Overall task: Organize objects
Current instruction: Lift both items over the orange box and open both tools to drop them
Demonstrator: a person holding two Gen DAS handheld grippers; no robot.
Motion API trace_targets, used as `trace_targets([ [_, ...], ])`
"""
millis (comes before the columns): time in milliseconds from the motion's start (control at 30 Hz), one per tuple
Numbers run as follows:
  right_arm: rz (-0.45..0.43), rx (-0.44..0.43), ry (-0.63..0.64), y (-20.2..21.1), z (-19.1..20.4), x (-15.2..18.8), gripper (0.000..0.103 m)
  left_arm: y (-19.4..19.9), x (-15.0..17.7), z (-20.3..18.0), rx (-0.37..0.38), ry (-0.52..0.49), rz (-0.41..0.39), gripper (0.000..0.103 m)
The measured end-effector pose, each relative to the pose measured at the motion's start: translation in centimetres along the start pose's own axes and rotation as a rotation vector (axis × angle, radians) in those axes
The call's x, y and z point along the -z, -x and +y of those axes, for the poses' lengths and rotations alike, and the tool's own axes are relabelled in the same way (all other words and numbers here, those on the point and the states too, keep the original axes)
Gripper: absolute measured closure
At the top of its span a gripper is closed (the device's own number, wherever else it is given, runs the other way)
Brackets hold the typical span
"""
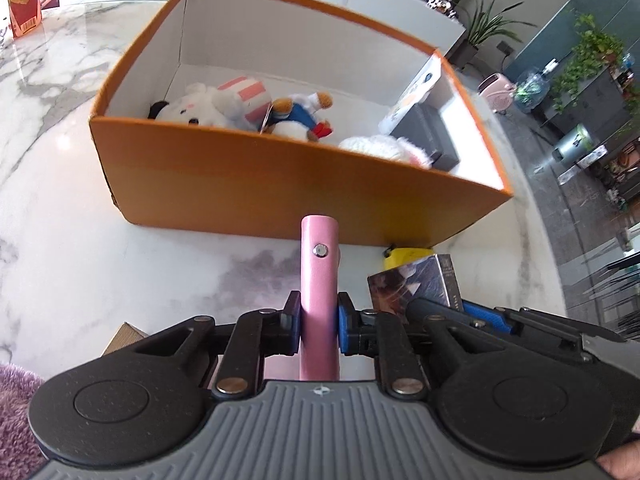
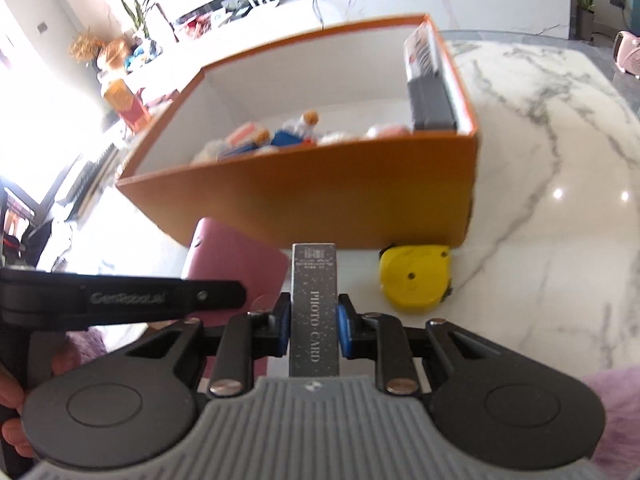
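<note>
My left gripper is shut on a slim pink case with a metal snap, held edge-on above the marble table. The pink case shows its flat face in the right wrist view. My right gripper is shut on a grey box lettered PHOTO CARD, and this box sits just right of the pink case. Both are held in front of the open orange box, whose near wall faces me. Plush toys and a dark grey box lie inside.
A yellow tape measure lies on the marble table against the orange box's near right corner. A red and yellow packet stands far left. A brown box corner pokes out near my left gripper. The table's curved edge runs along the right.
</note>
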State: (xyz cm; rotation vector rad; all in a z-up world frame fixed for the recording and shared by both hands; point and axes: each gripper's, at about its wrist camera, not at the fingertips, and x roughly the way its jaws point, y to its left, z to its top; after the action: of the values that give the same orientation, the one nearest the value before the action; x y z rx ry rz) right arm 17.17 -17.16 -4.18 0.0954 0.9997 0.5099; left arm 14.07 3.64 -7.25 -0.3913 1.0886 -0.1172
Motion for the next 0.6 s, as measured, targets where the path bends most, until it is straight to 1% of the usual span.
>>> trace_targets([
  [100,-0.041,-0.019,-0.027,2.1,-0.3,-1.1,0.079,2.3,-0.4,-0.5,0.055,-0.003,-0.03,0.083],
  [200,-0.086,-0.043,-0.046,4.0,-0.4,-2.7,0.079,4.4,-1.3,-1.3,0.095,-0.012,-0.069,0.083],
  [333,-0.148,-0.026,-0.006,5.7,-0.1,-5.5,0.079,6.2,-4.0,-2.7,0.144,-0.033,-0.113,0.083],
  [467,-0.198,0.018,0.042,5.8,0.0,-9.3,0.079,6.4,-7.3,-3.8,0.15,-0.053,-0.153,0.083],
  [600,-0.225,0.051,0.098,4.2,0.2,-13.2,0.079,4.9,-11.2,-4.0,0.126,-0.044,-0.181,0.083],
])
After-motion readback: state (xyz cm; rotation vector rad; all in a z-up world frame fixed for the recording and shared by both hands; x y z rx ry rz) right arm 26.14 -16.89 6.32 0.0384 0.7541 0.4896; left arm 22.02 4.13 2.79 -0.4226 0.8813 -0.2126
